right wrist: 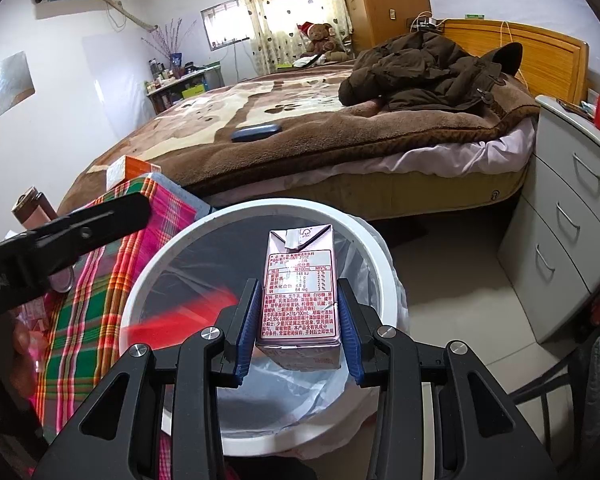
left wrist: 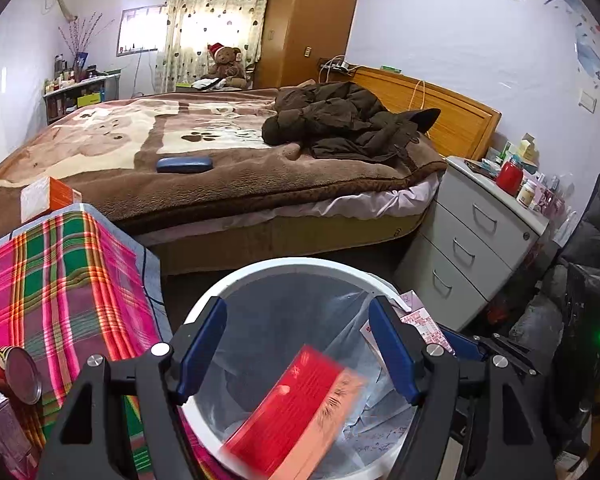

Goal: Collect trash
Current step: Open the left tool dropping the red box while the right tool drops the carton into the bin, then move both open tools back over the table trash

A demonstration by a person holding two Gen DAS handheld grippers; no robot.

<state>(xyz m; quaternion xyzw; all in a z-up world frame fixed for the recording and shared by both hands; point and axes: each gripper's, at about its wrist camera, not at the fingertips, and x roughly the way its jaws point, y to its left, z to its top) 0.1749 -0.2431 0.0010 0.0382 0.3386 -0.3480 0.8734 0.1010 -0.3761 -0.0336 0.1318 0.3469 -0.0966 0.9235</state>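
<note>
Left gripper (left wrist: 300, 356) spread wide above white bin (left wrist: 296, 266), blurred red box (left wrist: 296, 412) loose between its fingers. Right gripper (right wrist: 299, 322) clamping pink drink carton (right wrist: 299, 292) over the bin.

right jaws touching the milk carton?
Touching. In the right wrist view both blue jaws of the right gripper press flat against the sides of the milk carton, held above the bin.

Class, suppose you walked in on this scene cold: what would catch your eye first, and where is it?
A blurred red box lies below the open left gripper, inside the white bin. The right gripper clamps a pink carton over that bin. Behind, a dark coat sprawls on the bed.
</note>
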